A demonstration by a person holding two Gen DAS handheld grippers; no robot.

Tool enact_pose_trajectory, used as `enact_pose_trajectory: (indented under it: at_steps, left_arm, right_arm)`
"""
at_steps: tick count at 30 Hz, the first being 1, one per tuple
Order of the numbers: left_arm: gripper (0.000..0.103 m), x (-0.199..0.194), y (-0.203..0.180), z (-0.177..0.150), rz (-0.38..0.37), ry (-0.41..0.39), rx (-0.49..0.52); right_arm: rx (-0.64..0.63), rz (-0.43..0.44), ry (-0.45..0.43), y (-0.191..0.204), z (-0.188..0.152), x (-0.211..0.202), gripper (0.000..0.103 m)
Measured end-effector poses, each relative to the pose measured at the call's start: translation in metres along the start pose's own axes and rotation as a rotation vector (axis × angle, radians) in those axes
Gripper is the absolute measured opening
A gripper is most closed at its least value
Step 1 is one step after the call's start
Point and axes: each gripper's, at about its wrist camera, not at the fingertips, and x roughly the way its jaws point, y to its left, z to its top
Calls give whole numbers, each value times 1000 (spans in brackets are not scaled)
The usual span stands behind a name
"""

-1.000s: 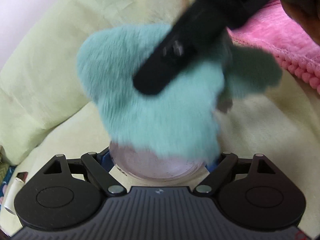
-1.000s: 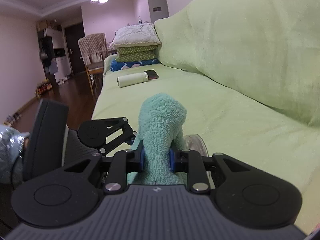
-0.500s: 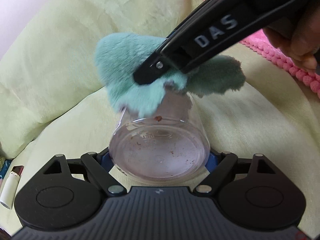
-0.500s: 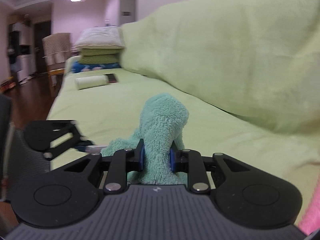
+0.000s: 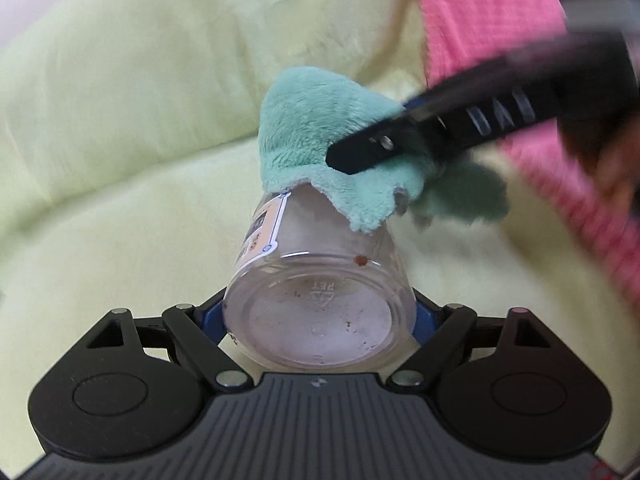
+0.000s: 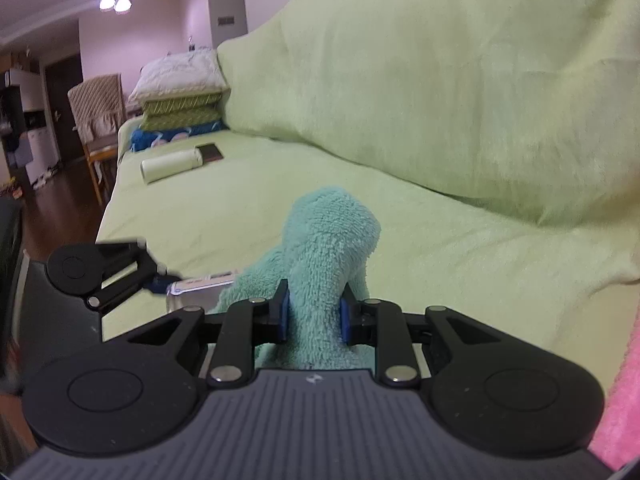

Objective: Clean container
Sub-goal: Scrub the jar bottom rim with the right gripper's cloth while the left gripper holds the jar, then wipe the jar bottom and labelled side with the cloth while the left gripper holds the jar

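Teal cloth [image 6: 320, 280] clamped in right gripper [image 6: 314, 316], left gripper [image 5: 318, 320] slackening around plastic container [image 5: 320, 300]

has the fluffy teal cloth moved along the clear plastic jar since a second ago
Yes: the teal cloth has slid off the jar's base end to its far end.

Teal fleece cloth [image 5: 320, 136]; clear container [image 5: 320, 292] with brown specks and white label [image 5: 262, 236]; pale green sofa cover [image 6: 440, 100]; pink ribbed blanket [image 5: 480, 20]; black grippers with blue pads [image 6: 282, 312].
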Motion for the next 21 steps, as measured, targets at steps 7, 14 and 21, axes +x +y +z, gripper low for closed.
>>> enact_pose_trajectory:
  at_steps: [7,14,21]
  left_arm:
    - [86,0,-15,-10,106,-24,195]
    - [85,1,-1,-7,77,-6,125]
    - [85,1,-1,-8,91,-18,151]
  right_arm:
    - [-144,207,-6,27,3,-8,21]
    - [-230,190,-56,40,-5,0,21]
    - [-193,44,-83,30,-5,8,21]
